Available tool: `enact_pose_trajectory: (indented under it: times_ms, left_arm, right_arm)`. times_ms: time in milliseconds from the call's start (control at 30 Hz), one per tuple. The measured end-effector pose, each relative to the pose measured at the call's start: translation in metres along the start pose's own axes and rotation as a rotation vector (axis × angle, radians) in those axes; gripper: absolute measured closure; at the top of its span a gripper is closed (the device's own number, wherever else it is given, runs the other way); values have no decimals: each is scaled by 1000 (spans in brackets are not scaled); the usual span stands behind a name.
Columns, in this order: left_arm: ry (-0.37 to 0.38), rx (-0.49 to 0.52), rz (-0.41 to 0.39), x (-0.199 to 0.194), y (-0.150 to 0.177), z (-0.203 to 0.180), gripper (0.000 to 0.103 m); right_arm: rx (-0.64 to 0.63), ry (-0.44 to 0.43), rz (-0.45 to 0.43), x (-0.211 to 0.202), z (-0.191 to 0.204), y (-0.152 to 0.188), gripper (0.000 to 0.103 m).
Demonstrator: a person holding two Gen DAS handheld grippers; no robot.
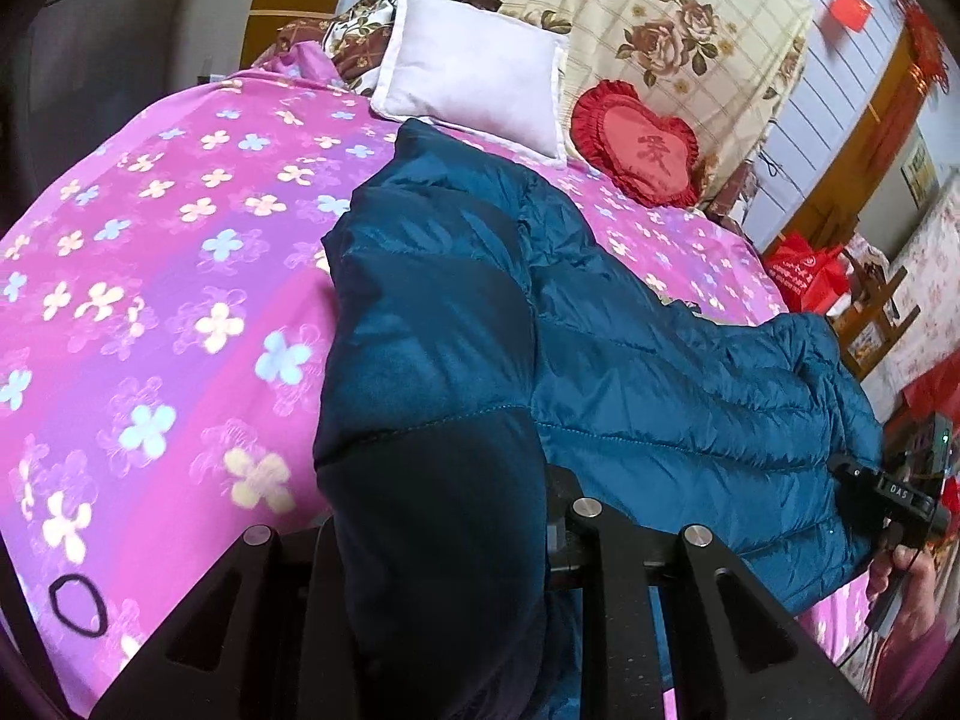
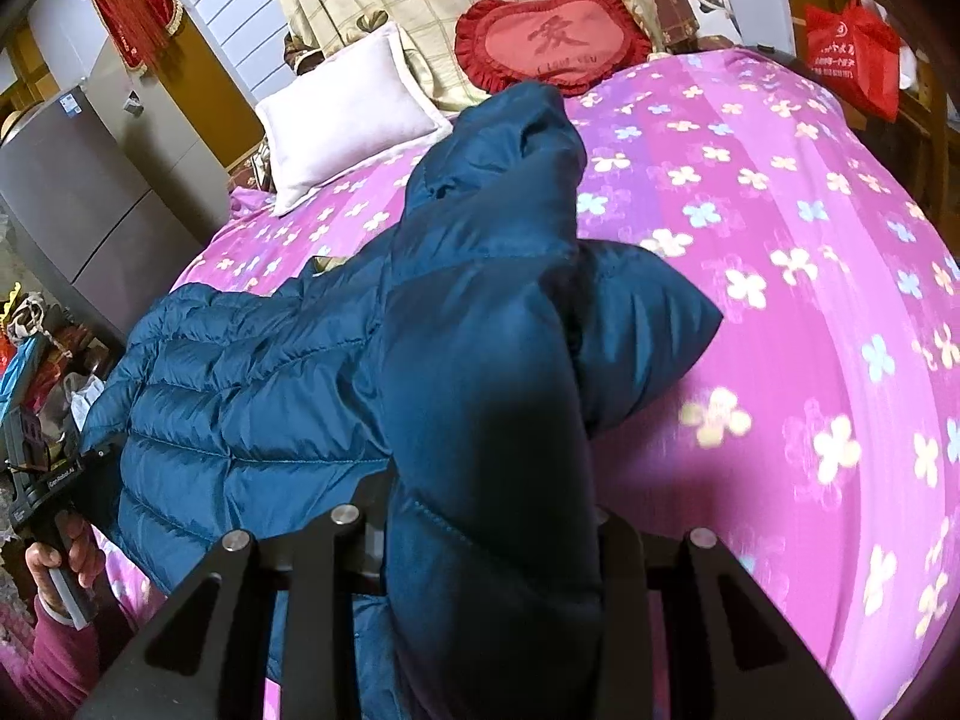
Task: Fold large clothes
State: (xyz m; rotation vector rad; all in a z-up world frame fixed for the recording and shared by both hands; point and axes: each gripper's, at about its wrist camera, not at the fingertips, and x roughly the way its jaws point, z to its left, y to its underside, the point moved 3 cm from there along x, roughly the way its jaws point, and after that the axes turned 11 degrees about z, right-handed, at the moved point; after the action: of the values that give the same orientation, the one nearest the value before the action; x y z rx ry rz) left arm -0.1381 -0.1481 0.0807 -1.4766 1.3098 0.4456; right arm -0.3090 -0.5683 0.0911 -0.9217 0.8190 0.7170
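A dark teal quilted down jacket (image 1: 630, 372) lies on a pink flowered bed cover (image 1: 150, 300). My left gripper (image 1: 444, 540) is shut on one end of the jacket, whose fabric bulges up between the jaws and hides the fingertips. My right gripper (image 2: 486, 540) is shut on the other end of the jacket (image 2: 252, 396) in the same way, with a sleeve or corner sticking up. The right gripper also shows at the right edge of the left wrist view (image 1: 888, 492), at the jacket's edge. The left gripper shows at the left edge of the right wrist view (image 2: 42, 474).
A white pillow (image 1: 474, 72), a red heart cushion (image 1: 642, 150) and a beige rose-print quilt (image 1: 660, 18) lie at the head of the bed. A black hair tie (image 1: 77, 605) lies on the cover. A red bag (image 2: 852, 54) and a grey cabinet (image 2: 78, 198) flank the bed.
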Motion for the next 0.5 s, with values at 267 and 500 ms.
enact_pose_trajectory:
  times_ms: [267,500]
  left_arm:
    - [-16,-1,22,1,16,10,96]
    - [-34,-30,74,23,23,24,83]
  right_arm:
    - [67,-45,20,-1,-8,25,68]
    - [114,16,55,23,-22,37,43]
